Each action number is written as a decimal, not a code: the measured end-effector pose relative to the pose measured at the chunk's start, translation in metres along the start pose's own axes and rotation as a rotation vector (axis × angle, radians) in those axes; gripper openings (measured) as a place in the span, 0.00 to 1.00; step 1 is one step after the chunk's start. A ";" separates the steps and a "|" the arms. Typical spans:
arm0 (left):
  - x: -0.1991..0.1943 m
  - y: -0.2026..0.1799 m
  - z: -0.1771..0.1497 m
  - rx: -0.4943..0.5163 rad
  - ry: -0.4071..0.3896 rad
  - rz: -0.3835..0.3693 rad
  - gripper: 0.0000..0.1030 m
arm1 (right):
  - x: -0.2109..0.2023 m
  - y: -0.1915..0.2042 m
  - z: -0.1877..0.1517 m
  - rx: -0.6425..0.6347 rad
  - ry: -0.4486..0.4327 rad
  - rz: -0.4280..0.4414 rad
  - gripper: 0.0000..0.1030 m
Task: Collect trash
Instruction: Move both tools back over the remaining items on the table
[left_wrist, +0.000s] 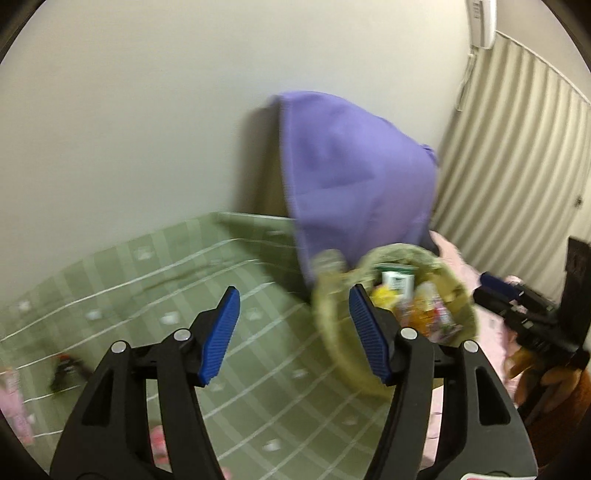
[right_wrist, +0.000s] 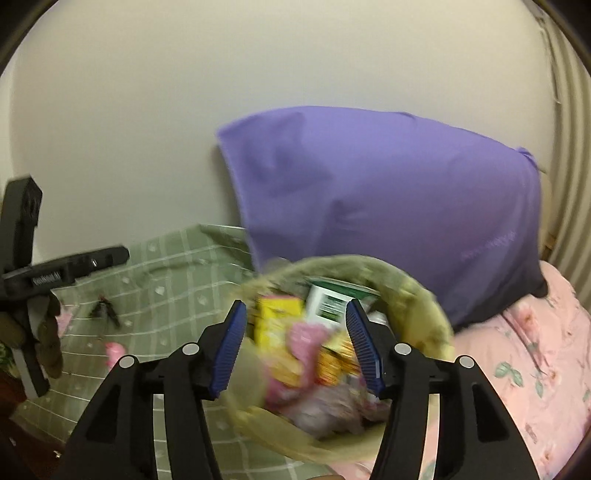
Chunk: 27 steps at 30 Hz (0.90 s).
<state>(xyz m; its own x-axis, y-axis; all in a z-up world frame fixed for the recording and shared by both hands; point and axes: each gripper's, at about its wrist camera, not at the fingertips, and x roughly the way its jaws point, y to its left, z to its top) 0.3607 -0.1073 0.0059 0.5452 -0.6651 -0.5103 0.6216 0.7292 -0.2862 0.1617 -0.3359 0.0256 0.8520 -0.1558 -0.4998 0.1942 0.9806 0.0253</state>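
While both claws stand apart with nothing between their pads, I take the yellow-green trash bag as my landmark. It sits open-mouthed on the bed, just in front of the purple pillow, straddling the green checked sheet and the pink floral quilt. My right claw hovers over the bag's mouth, above a yellow packet, a white-and-green carton and pink wrappers already inside. My left claw hangs to the left of the bag, over the sheet.

Well left of the bag lie a small dark object and a pink scrap; both are too blurred to name, but I judge them the remaining litter. The scrap looks light, soft and crushable, so I would pinch it across its middle. The dark piece looks thin and stiffer; I would take it across its narrow width. The bag itself seems thin, limp film, likely slippery, best gathered at the rim.
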 end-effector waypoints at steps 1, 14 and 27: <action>-0.005 0.011 -0.004 -0.013 -0.004 0.028 0.57 | 0.004 0.009 0.003 -0.015 0.002 0.014 0.53; -0.089 0.166 -0.083 -0.243 -0.025 0.483 0.57 | 0.070 0.101 0.009 -0.119 0.108 0.310 0.62; -0.089 0.272 -0.149 -0.431 0.163 0.679 0.57 | 0.117 0.173 0.003 -0.278 0.193 0.383 0.62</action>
<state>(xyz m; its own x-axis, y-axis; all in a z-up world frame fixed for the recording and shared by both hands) 0.3975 0.1747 -0.1471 0.6155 -0.0487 -0.7867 -0.1029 0.9846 -0.1415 0.2962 -0.1849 -0.0262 0.7261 0.2202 -0.6513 -0.2737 0.9616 0.0199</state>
